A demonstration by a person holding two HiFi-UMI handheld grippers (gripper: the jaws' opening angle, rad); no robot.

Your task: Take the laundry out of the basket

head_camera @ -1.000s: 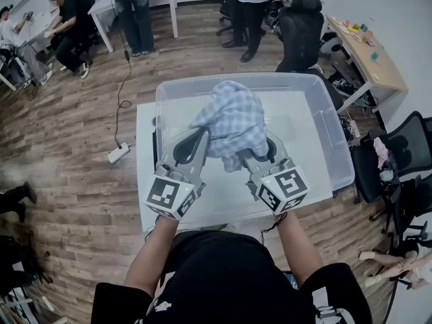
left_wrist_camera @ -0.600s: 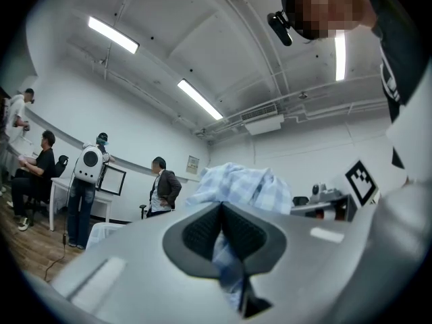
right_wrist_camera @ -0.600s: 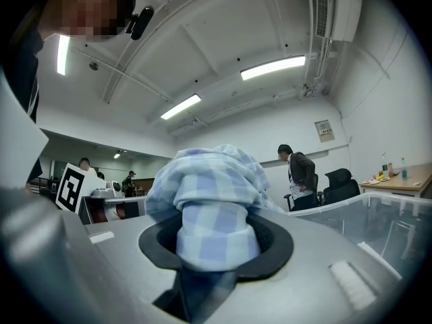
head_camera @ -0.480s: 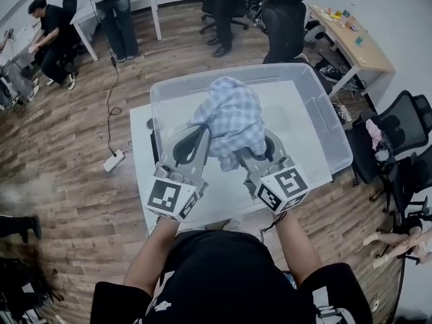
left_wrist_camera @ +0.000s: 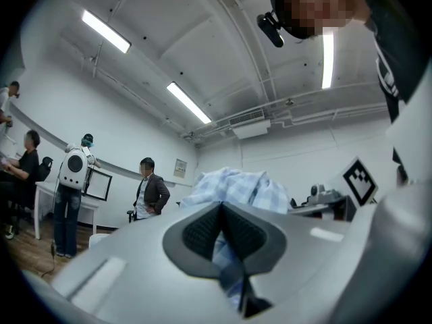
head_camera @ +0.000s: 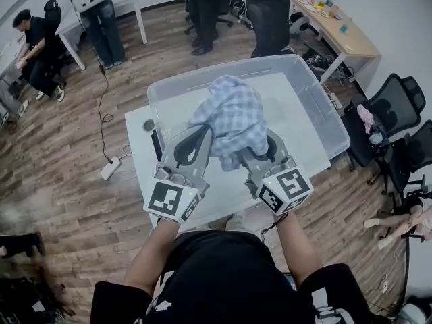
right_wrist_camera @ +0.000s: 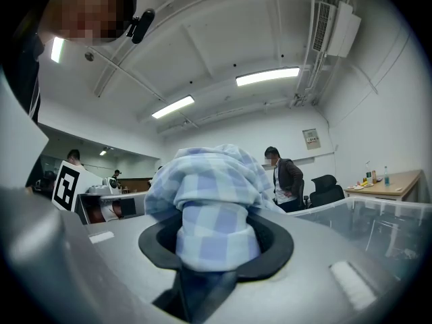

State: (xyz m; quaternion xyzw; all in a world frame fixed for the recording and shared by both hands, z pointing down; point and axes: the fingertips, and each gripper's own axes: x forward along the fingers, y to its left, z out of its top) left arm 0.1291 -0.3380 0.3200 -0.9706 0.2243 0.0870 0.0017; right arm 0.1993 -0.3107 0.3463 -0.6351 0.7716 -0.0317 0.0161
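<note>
Your left gripper (head_camera: 200, 139) pinches a thin fold of the pale blue checked cloth garment (head_camera: 233, 117); your right gripper (head_camera: 263, 148) clamps a thick bunch. Garment hangs between both, raised over the clear plastic tub (head_camera: 327, 117)

The laundry (head_camera: 233, 120) is soft woven cloth in a pale blue-and-white check, matt and creased. The basket (head_camera: 322, 113) is translucent plastic with smooth, slightly glossy walls. The left gripper (head_camera: 202, 135) and right gripper (head_camera: 264, 146) have matt grey moulded plastic shells; the pads (left_wrist_camera: 200, 232) are dark and finely ribbed. The table (head_camera: 138, 154), at 9 o'clock of the basket, is white and smooth. The floor (head_camera: 61, 174) is wood-grain planking with a satin finish.
</note>
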